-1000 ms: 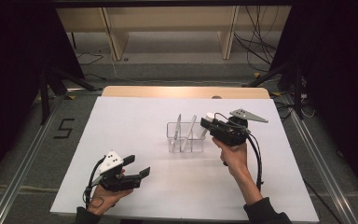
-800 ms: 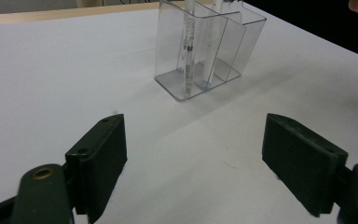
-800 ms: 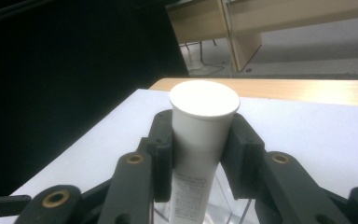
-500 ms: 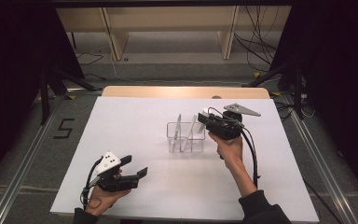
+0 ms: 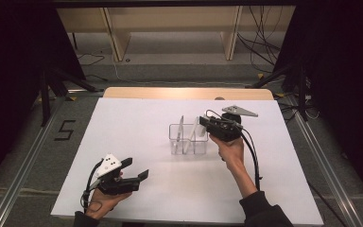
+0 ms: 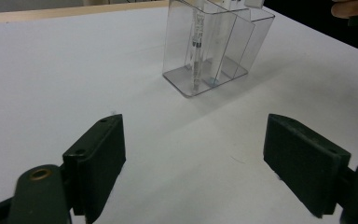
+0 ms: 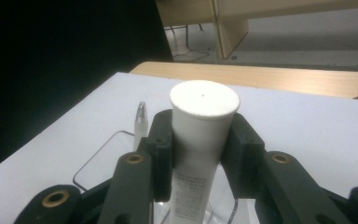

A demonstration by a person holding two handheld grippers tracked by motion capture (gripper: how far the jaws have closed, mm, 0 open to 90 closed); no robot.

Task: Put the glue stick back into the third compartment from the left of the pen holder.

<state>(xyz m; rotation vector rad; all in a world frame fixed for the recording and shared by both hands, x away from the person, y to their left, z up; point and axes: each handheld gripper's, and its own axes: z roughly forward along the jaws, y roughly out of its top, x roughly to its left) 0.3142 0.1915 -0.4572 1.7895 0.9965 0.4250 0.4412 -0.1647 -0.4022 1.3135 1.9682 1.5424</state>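
Right gripper [image 7: 200, 154] clamped on white tube [image 7: 200, 135], cap up, hovering over clear organizer [image 5: 189, 138] mid-table. Left gripper [image 6: 193, 172] parked near front edge, jaws wide, nothing in them. Risk imo: tube bottom snagged divider wall, light organizer tipped, pen [image 7: 141, 119] spilled out.

One clear organizer [image 5: 187, 139], one pen [image 6: 196, 46], one tube [image 7: 200, 135].

Right tongs [image 5: 203, 124], clamped on the white tube [image 7: 204, 122], now sit closer to the clear organizer [image 5: 187, 139] than a second ago, shifted leftward and slightly lower, with the tube over the organizer's right-hand compartment.
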